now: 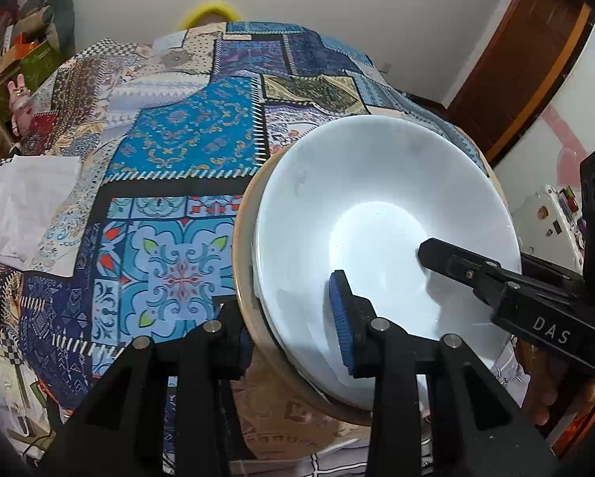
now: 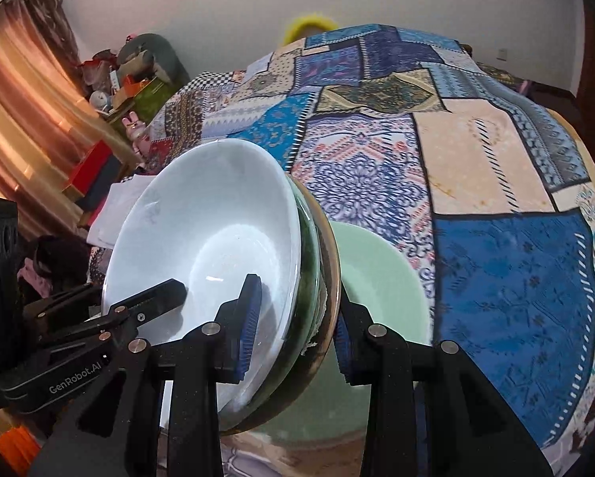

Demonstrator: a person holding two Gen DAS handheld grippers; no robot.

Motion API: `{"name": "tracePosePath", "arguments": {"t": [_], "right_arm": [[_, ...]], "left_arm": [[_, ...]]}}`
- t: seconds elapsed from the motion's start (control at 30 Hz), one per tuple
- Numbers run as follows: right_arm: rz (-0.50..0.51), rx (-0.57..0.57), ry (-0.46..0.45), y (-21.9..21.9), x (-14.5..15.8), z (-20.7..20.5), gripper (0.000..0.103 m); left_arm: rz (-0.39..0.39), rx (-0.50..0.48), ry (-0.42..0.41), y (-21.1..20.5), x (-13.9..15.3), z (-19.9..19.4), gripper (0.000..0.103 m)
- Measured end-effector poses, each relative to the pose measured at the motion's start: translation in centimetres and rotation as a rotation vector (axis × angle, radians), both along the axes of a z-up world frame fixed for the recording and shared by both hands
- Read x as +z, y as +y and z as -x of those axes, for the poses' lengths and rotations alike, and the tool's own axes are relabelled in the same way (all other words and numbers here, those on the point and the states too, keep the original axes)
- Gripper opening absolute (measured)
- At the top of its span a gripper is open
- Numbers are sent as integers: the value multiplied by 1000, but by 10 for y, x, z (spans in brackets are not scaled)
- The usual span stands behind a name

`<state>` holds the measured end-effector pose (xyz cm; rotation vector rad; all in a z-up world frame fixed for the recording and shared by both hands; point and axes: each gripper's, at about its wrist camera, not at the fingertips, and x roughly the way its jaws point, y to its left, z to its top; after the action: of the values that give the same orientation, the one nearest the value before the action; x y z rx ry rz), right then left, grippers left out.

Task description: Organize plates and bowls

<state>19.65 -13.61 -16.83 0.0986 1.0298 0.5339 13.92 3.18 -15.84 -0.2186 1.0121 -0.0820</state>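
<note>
A white bowl (image 1: 376, 206) sits nested on top of a stack, inside a tan bowl (image 1: 245, 238). In the right wrist view the white bowl (image 2: 202, 218) rests in a dark green glass bowl (image 2: 311, 262) and a brown-rimmed one. My left gripper (image 1: 289, 326) is shut on the stack's near rim, one blue pad inside the white bowl and the other finger outside. My right gripper (image 2: 297, 330) is shut on the opposite rim in the same way. Each gripper shows in the other's view, the right gripper (image 1: 448, 258) and the left gripper (image 2: 170, 294). A pale green bowl (image 2: 380, 278) lies on the table beside and below the stack.
A blue patchwork cloth (image 1: 178, 139) covers the round table (image 2: 496, 278). White folded paper (image 1: 23, 198) lies at its left edge. Shelves of toys and boxes (image 1: 23, 71) stand to the left near an orange curtain (image 2: 15, 127). A brown door (image 1: 528, 51) is at the right.
</note>
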Motion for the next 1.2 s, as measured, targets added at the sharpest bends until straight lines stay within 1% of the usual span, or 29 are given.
{"name": "tracePosePath", "arguments": {"t": [0.2,0.5,0.63,0.73,0.83,0.9,0.97,1.03,1.1,1.17,1.2], "right_arm": [[-9,-22,28,-11,-9,0,31],[3,-39,75,-17,-28,-4,31],[9,-49,95,-20,-33,-7,31],[0,-53,98,-22,-34,-8,31],[-15,-42,100,-21,-34,-8,34],[-23,-20,81,-20,-31,-6,36],[-5,-16,46,-18,-28,-4,36],[19,-18,9,-18,-23,-1,36],[18,-26,-1,-21,-20,2,36],[0,-35,-8,-26,-15,5,37],[-2,-39,-18,-27,-13,7,37]], "left_arm": [[-7,-20,28,-10,-10,-4,34],[5,-44,83,-16,-32,-12,34],[23,-52,108,-18,-40,-17,34],[24,-60,97,-19,-40,-18,34],[49,-61,106,-14,-44,-19,35],[67,-55,119,-10,-47,-21,35],[46,-53,97,-10,-44,-19,35],[-15,-48,43,-12,-34,-12,35],[-57,-50,13,-15,-27,-7,36],[-64,-44,-8,-13,-21,-3,37],[-71,-39,-33,-13,-14,2,38]]}}
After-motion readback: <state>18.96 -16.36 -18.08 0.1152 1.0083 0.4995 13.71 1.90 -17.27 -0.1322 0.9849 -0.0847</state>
